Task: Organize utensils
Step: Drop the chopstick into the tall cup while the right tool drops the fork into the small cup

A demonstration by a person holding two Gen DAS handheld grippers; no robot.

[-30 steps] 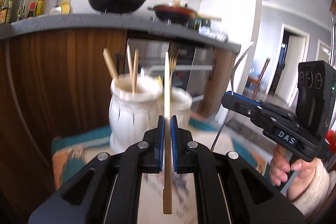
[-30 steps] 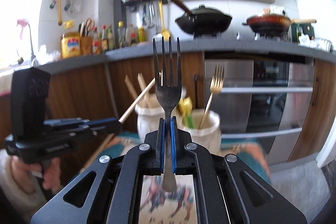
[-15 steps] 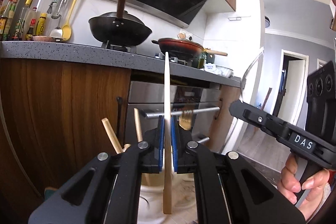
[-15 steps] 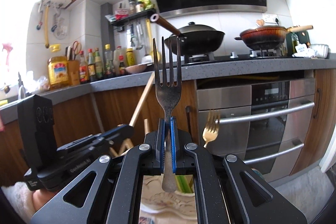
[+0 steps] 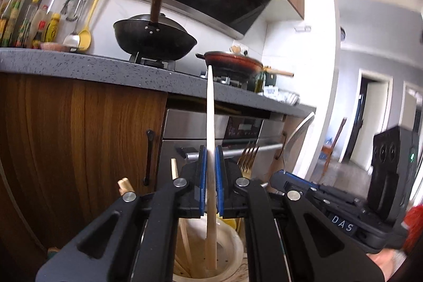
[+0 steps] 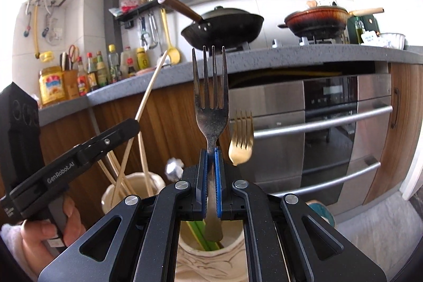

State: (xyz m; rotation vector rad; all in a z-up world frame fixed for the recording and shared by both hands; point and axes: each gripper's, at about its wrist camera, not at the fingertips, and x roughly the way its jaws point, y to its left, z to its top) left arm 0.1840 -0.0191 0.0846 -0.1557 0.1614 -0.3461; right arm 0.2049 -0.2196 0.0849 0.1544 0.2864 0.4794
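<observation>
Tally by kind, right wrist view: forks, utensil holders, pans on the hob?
Forks: 2, silver fork and gold fork
Utensil holders: 2, chopstick holder and near holder
Pans on the hob: 2, black wok and red-brown pan
Total: 6

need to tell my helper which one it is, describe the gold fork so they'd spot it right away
Look in front of the steel oven, at the cream holder under the right gripper. The gold fork stands there, tines up, right of the gripped silver fork; it alone is gold and smaller.
</observation>
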